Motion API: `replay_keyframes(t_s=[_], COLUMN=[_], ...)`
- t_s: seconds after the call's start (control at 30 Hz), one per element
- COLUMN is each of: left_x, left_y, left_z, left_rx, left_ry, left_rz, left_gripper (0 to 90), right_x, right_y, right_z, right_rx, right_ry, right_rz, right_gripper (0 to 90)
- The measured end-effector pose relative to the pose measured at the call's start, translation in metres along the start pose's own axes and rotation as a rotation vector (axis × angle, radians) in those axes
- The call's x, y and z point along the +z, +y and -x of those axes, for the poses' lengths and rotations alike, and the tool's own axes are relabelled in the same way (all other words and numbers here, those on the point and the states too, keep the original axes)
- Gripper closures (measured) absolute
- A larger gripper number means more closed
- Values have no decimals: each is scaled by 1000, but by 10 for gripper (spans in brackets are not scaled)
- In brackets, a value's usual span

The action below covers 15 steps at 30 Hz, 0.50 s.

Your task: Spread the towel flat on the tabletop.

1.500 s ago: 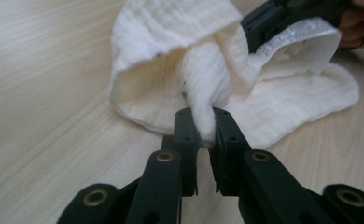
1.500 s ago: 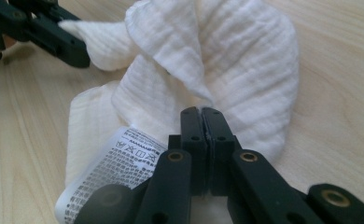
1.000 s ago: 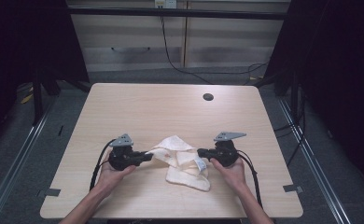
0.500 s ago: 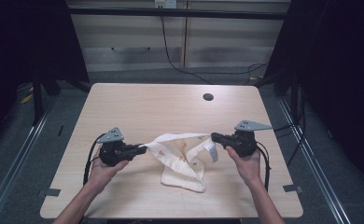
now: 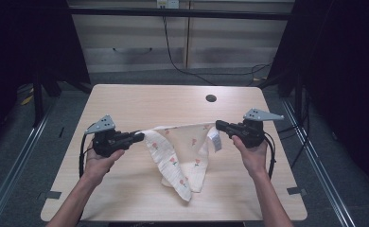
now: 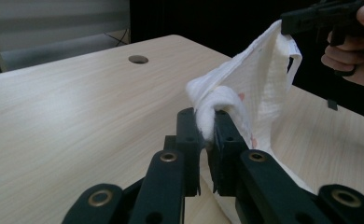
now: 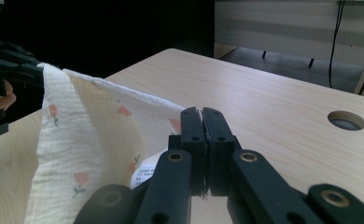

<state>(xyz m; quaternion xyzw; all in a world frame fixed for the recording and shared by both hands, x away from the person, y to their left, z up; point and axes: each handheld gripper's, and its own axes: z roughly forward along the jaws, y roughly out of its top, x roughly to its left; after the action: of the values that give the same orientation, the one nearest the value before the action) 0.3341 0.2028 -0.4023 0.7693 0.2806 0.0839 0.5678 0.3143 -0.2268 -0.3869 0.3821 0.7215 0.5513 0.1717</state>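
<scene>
A cream cloth (image 5: 178,151) with small red flowers hangs stretched between my two grippers above the wooden table (image 5: 140,101). Its lower folds still rest on the tabletop. My left gripper (image 5: 139,137) is shut on the cloth's left corner, and a bunched white fold (image 6: 215,105) is pinched between its jaws. My right gripper (image 5: 219,125) is shut on the right corner, beside a small white label (image 5: 214,140). In the right gripper view the jaws are pressed together over the cloth's top edge (image 7: 138,100), and my right gripper (image 7: 201,113) faces the left one across the cloth (image 7: 63,154).
A round cable hole (image 5: 211,98) sits in the table near its far edge. Grey cabinets and dangling cables stand behind the table. Metal floor rails run along both sides. Bare wood lies all around the cloth.
Both grippers have risen and moved apart, each holding a corner. The cloth went from a crumpled heap on the table to a sheet stretched between them.
</scene>
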Motion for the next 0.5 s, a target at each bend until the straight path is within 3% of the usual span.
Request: replay_keyframes(t_s=[0.43, 0.5], left_x=[-15, -21], left_y=[32, 42], left_z=[5, 7], left_rx=[64, 72], left_ry=[23, 17], left_rz=[54, 90], left_gripper=[837, 837], right_x=[-21, -27], right_y=[33, 45], right_z=[-9, -13], right_rx=[-55, -69], right_ry=[8, 14], right_rz=[50, 77], right_gripper=[882, 882])
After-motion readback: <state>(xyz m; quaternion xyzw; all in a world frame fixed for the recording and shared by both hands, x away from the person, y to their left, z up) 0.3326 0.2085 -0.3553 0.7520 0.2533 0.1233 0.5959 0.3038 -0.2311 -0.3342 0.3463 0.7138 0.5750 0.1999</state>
